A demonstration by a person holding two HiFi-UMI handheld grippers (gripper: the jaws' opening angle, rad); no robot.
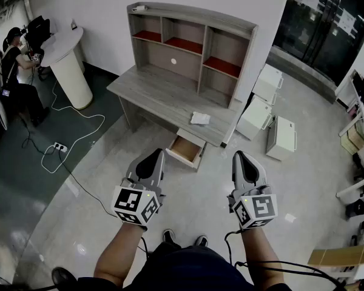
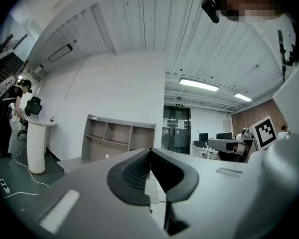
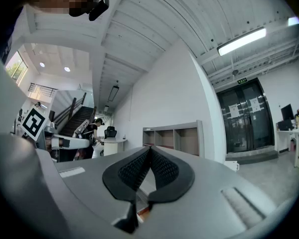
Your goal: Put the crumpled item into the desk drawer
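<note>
A crumpled white item lies on the grey wooden desk, near its front right edge. Just below it the desk drawer stands pulled open and looks empty. My left gripper and right gripper hover side by side over the floor in front of the desk, both well short of it. Each has its jaws shut tip to tip with nothing between them, as the left gripper and right gripper views show.
A hutch with red-floored shelves stands on the desk's back. White cabinets lie on the floor to the right. A round white counter with a seated person is far left; a power strip and cable trail across the floor.
</note>
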